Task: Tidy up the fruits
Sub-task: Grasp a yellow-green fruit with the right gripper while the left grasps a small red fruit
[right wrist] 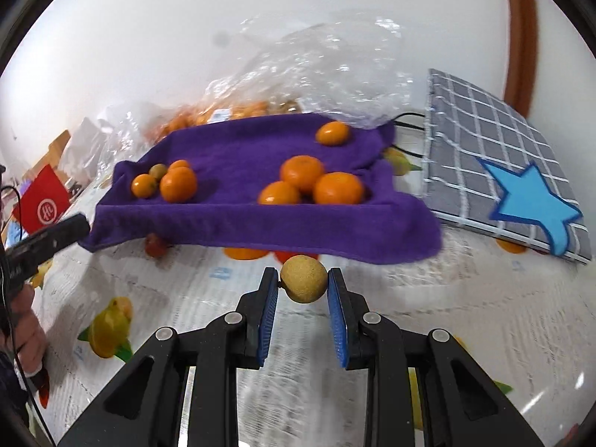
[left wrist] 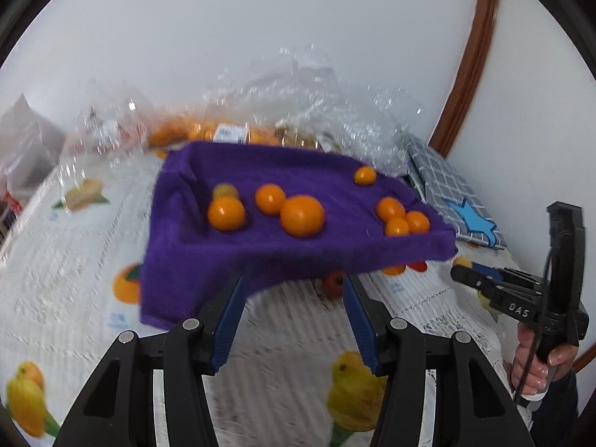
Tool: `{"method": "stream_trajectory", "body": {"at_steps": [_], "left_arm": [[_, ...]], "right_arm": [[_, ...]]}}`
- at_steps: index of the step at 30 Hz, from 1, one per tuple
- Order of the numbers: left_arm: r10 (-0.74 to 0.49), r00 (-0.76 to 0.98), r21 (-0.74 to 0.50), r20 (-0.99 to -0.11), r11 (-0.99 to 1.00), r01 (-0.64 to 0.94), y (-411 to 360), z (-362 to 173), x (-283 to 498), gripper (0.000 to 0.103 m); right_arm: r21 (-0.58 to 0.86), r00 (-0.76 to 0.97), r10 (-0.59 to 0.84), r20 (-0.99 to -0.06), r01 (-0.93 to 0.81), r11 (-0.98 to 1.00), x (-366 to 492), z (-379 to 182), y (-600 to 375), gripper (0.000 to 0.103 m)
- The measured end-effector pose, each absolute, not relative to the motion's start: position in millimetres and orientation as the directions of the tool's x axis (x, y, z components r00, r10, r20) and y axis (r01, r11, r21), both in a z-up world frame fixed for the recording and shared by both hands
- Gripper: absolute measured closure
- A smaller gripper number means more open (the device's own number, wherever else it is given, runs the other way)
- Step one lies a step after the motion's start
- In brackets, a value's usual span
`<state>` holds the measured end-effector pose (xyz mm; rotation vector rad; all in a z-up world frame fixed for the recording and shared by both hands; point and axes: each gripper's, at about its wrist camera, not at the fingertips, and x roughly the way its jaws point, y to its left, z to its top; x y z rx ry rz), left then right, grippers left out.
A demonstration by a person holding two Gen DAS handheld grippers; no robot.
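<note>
1. Right wrist view shows the right tongs (right wrist: pixel 303 283) clamped on a small yellow-brown fruit (right wrist: pixel 303 279), one blue pad on each side of it. The fruit is held just in front of the purple towel (right wrist: pixel 242 231).
2. The purple towel covers a tray shape, so what is under it cannot be made out. Its front edge hangs over and hides part of some orange and red fruits (right wrist: pixel 246 252) on the surface (right wrist: pixel 223 298).
3. Oranges (right wrist: pixel 301 173) sit on the towel in two small bunches, with one more alone at the back.
4. A clear plastic bag (right wrist: pixel 320 63) stands behind the towel. More orange fruit shows through it, but blurry.
5. A grey checked cloth with a blue star (right wrist: pixel 536 201) lies to the right of the towel.
6. Left wrist view shows the left tongs (left wrist: pixel 292 298) apart, with nothing between them. They point at the front of the towel (left wrist: pixel 260 260).
7. This view is blurry. The right tongs (left wrist: pixel 465 273) come in from the right side, and a hand (left wrist: pixel 536 368) holds the handle.
</note>
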<state>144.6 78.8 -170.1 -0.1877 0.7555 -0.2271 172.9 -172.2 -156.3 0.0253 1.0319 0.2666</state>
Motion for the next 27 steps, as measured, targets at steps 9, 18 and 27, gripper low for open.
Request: {"method": "stream_trajectory", "body": {"at_steps": [9,18,27], "left_arm": [[-0.258,0.642,-0.233,-0.722,0.964,0.125,47,-183,163,0.052],[-0.243,0.586,-0.21,-0.773,0.97,0.125,19,-194,190,0.064],[-0.301,0.624,-0.326,-0.721,0.942,0.078,37,-192,185,0.08]], "right_arm": [[0.139,0.489,0.232,-0.841,-0.219,0.966,170,-154,-175,0.076],[0.148,0.499,0.221,-0.838,-0.181,0.972,167,-153,-197,0.076],[0.145,0.491,0.234,-0.839,-0.213,0.966,166,-152,-191,0.076]]}}
